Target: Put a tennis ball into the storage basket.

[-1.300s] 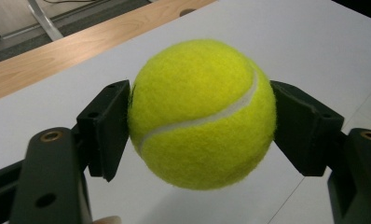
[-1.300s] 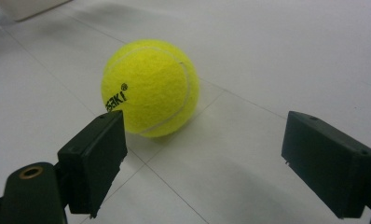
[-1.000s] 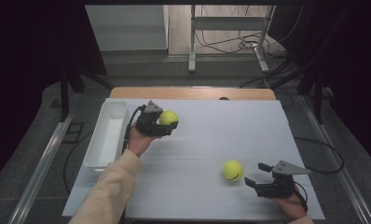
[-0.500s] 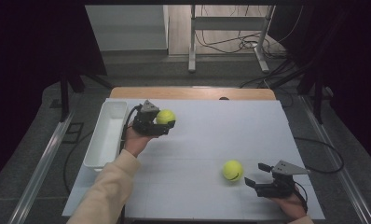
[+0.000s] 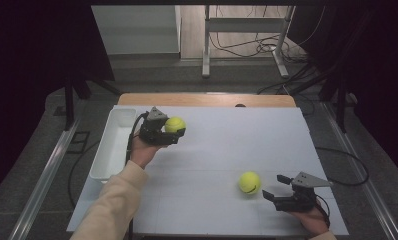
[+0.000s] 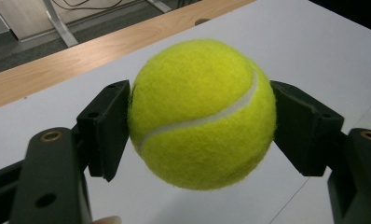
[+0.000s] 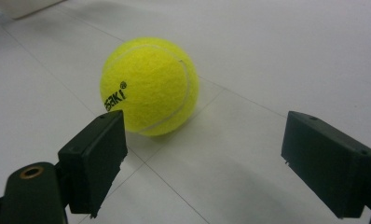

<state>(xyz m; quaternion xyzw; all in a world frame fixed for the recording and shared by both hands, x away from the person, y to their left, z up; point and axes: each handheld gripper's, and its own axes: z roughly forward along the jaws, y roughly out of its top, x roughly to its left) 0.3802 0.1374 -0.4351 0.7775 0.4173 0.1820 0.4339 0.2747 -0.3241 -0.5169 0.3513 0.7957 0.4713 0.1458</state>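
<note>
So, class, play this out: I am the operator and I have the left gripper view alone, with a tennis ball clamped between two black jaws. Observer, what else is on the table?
Observer: A second tennis ball lies on the white table, near the right gripper.
Operator: Is that gripper holding it?
Observer: No. Its jaws stand open, with the ball just ahead of them and untouched.
Operator: Anywhere to put my ball?
Observer: A white tray sits at the table's left edge, right beside the left gripper.
</note>
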